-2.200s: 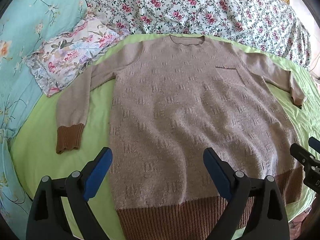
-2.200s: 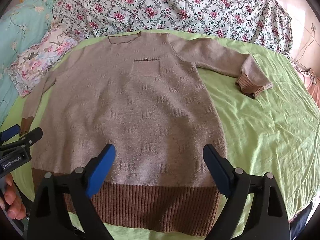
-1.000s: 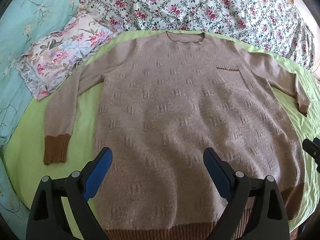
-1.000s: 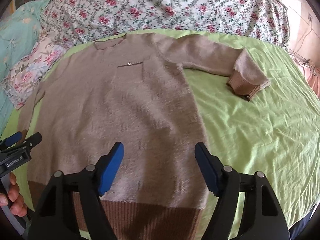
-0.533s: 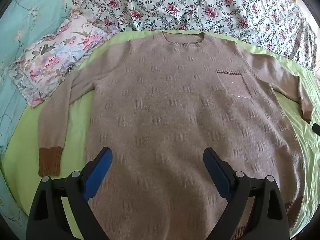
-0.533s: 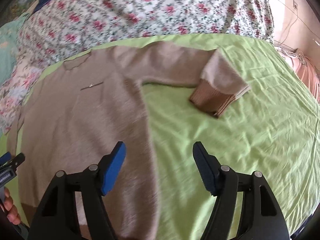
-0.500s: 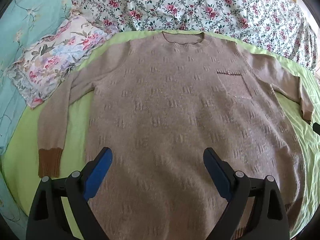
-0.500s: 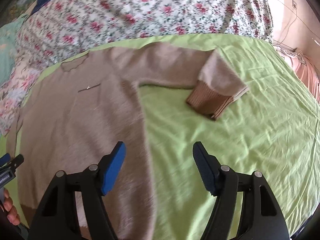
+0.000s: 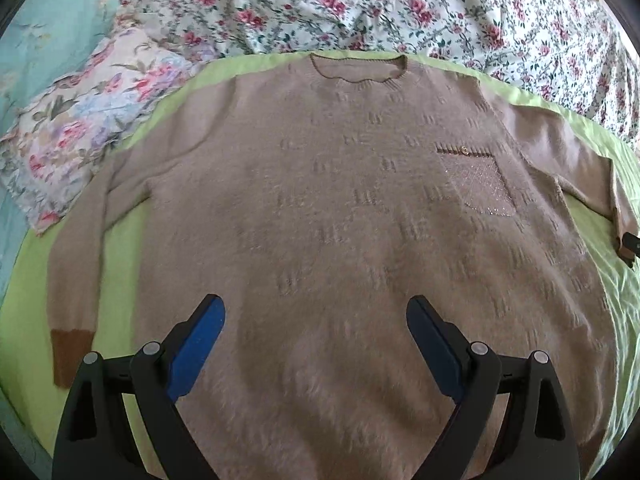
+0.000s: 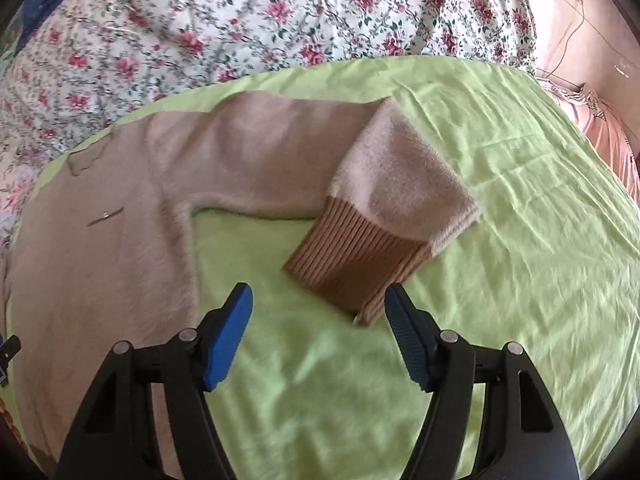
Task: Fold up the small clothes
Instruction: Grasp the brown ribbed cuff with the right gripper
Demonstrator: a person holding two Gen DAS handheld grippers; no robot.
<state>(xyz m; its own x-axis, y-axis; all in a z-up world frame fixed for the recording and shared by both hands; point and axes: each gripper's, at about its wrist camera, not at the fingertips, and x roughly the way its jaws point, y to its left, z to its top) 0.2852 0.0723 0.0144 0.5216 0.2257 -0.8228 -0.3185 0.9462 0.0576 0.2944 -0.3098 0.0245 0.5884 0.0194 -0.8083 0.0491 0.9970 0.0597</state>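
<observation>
Left wrist view, near to far. The left claw (image 9: 316,332) fills the bottom of the frame, blue pads wide apart and holding nothing, poised above the lower body of the sweater (image 9: 340,220). The sweater lies flat, front up, on the green sheet (image 9: 120,272), spread across the centre of the frame. Its pocket (image 9: 476,184) sits at centre right. One sleeve runs down the left side to a brown cuff (image 9: 72,356) at lower left, laid out straight. The collar (image 9: 358,66) is at upper centre. Beyond it are a floral pillow (image 9: 80,132) at upper left and a floral quilt (image 9: 360,4) along the top.

Right wrist view, near to far. The right claw (image 10: 320,320) is at bottom centre, likewise wide apart and empty. Just beyond its tips lies the other sleeve's ribbed cuff (image 10: 356,268), doubled back under the sleeve end, centre of frame. The sleeve (image 10: 260,160) runs up and left to the body. The sheet is bare to the right.

Assessment: no fold of the body shows. The garment is only spread out, and one cuff is turned under. The right claw appears lined up to take that cuff, probably to straighten it or bring the sleeve inward. Both sleeve folds and the body folds remain outstanding. The task is judged at its opening stage.
</observation>
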